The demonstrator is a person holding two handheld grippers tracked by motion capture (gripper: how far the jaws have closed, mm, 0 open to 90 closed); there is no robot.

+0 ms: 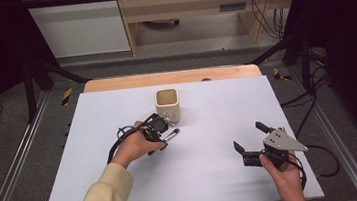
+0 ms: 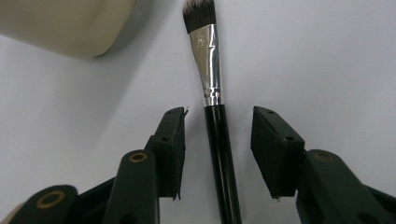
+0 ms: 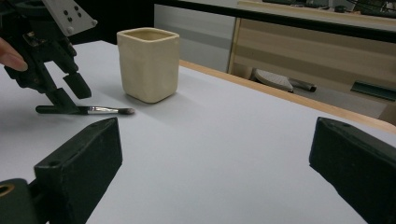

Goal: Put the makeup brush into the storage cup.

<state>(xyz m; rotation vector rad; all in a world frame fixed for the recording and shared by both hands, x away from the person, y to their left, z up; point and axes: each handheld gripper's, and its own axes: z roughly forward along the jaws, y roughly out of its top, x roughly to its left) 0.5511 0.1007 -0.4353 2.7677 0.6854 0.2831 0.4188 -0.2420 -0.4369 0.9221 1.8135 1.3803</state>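
A makeup brush (image 2: 212, 93) with a black handle, silver ferrule and dark bristles lies flat on the white table (image 1: 214, 177), just in front of a cream square cup (image 1: 168, 105). My left gripper (image 2: 217, 116) points down over the brush handle. Its jaws stand on either side of the handle, with a gap showing on each side, so it is open. In the right gripper view that left gripper (image 3: 70, 98) stands over the brush (image 3: 100, 110), left of the cup (image 3: 148, 64). My right gripper (image 1: 248, 136) rests open at the front right with nothing between its jaws.
The cup (image 2: 65, 23) stands upright near the middle back of the board. A wooden strip (image 1: 171, 77) runs along the far edge. Cables trail from both grippers, and black frame bars (image 1: 29, 86) stand at the sides.
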